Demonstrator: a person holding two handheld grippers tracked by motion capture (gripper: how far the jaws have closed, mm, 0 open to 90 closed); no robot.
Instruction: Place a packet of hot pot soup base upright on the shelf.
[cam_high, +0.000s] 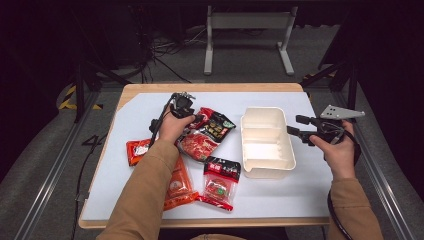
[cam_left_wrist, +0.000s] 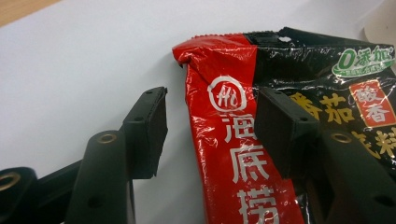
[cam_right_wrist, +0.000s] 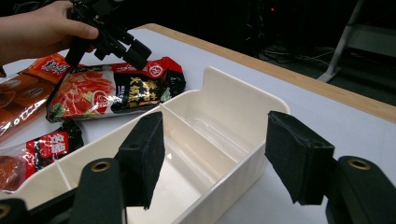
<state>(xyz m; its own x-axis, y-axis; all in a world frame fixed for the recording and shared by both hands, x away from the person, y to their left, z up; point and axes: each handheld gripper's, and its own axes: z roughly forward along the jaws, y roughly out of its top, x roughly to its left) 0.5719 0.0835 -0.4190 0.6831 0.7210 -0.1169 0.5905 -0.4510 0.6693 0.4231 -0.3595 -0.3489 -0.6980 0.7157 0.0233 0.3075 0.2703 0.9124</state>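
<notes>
Here the left gripper's (cam_left_wrist: 210, 126) open fingers straddle the red-black packet (cam_left_wrist: 243, 140); the right gripper (cam_right_wrist: 215, 158) gapes beside the white tray (cam_right_wrist: 233, 100).

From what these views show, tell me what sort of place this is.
Probably a lab or recording studio, not a kitchen: a table covered with a white sheet, dark surroundings with loose cables on the floor, and metal rails beside the table.

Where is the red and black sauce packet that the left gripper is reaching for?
In the high view, the red and black sauce packet lies left of the white tray, mid-table, with the left gripper at its top corner.
</notes>
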